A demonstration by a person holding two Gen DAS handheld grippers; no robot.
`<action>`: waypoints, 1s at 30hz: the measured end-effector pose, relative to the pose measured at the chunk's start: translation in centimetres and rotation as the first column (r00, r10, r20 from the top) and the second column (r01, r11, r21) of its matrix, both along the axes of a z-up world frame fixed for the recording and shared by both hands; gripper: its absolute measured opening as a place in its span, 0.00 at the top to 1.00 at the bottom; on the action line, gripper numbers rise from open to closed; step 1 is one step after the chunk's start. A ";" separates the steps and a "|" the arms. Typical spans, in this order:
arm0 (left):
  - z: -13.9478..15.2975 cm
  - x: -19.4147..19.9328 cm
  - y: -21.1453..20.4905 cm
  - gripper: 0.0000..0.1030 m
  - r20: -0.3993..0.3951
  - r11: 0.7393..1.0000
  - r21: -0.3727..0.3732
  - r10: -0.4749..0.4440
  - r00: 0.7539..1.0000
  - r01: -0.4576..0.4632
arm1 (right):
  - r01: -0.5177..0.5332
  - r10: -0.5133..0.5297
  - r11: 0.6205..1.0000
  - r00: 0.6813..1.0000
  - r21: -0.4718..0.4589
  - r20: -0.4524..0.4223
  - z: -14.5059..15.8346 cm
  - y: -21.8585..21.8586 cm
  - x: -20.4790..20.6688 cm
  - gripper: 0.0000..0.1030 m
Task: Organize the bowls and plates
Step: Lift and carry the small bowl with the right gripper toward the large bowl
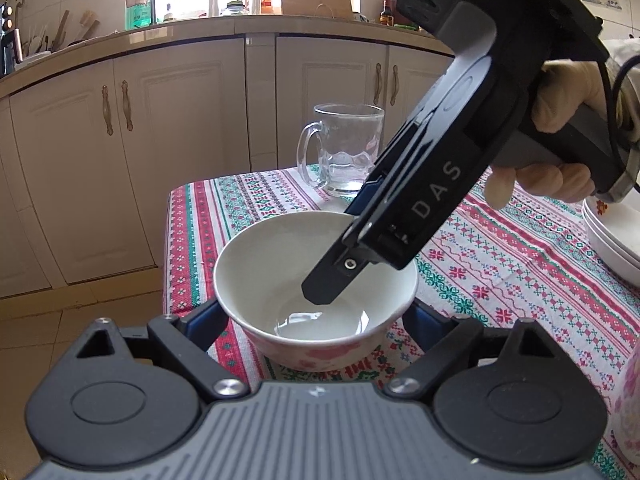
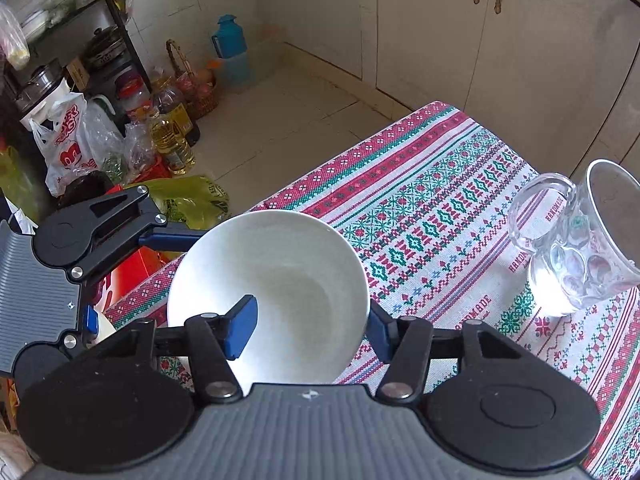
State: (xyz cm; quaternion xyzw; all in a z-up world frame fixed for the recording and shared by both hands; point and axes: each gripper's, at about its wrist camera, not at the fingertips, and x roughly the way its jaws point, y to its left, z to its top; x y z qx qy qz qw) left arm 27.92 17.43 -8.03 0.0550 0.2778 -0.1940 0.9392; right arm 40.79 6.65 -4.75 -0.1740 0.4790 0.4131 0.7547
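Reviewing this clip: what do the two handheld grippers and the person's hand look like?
Both grippers are matte black with round pivot discs, silver screws, a ribbed grey housing and blue finger pads. The right gripper bears "DAS" lettering, with a grey handle and black cable. The hand wears a pale glove.

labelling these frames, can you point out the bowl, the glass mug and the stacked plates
bowl [image 1: 280, 264]: left wrist view, on its white inner wall.
glass mug [image 1: 352, 140]: left wrist view, on its clear side wall.
stacked plates [image 1: 612, 240]: left wrist view, on the white rims at the right edge.
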 end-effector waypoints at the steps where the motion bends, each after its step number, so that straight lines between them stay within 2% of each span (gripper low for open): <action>1: 0.0 0.0 0.0 0.10 -0.001 1.000 0.003 -0.001 1.000 0.001 | 0.003 -0.003 1.000 1.000 0.004 -0.004 0.0 0.0 0.0 0.39; 8: 0.5 -0.3 -0.1 0.10 -0.026 1.000 0.006 -0.002 1.000 0.002 | 0.004 -0.004 1.000 1.000 0.015 -0.003 0.5 -0.3 -0.4 0.39; 16: 2.3 -2.2 -0.9 0.10 -0.011 0.999 0.028 -0.027 1.000 0.027 | 0.007 -0.008 0.999 1.000 0.032 0.008 1.8 -1.3 -2.3 0.39; 30: 6.4 -7.1 -3.1 0.10 -0.003 0.997 0.042 -0.071 0.997 0.071 | 0.037 -0.042 0.997 0.997 0.073 0.061 5.6 -4.3 -8.1 0.39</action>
